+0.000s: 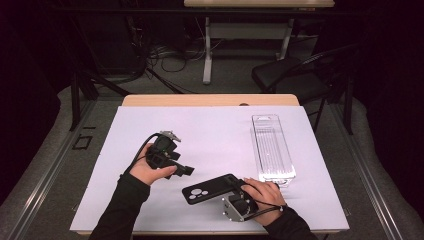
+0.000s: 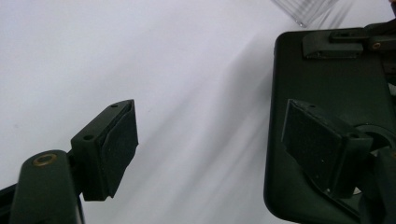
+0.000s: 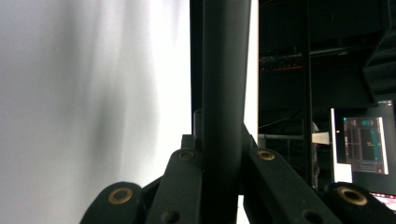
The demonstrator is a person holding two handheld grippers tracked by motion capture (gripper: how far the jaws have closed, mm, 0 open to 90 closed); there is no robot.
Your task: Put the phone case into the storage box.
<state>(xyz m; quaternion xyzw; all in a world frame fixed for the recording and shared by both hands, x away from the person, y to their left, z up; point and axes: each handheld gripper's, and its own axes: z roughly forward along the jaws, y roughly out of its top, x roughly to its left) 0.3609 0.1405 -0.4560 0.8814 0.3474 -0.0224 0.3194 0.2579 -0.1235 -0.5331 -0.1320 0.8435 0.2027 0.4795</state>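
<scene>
A black phone (image 1: 207, 188) lies flat and back up, low over the white table sheet (image 1: 210, 130), its camera cluster towards the left. My right gripper (image 1: 239, 185) is shut on its right end. In the right gripper view the phone (image 3: 224, 84) runs edge-on between the jaws of my right gripper (image 3: 223, 144). My left gripper (image 1: 187, 170) is open just left of the phone, nothing between its pads. In the left gripper view the phone (image 2: 327, 84) sits beside the right pad (image 2: 313, 135) of my left gripper (image 2: 212, 135).
A clear, oblong plastic container (image 1: 272, 147) stands on the right part of the sheet; its corner (image 2: 306, 9) shows at the top of the left gripper view. Beyond the table are a black chair (image 1: 295, 75) and a desk frame. A lit monitor (image 3: 364, 144) stands off to the side.
</scene>
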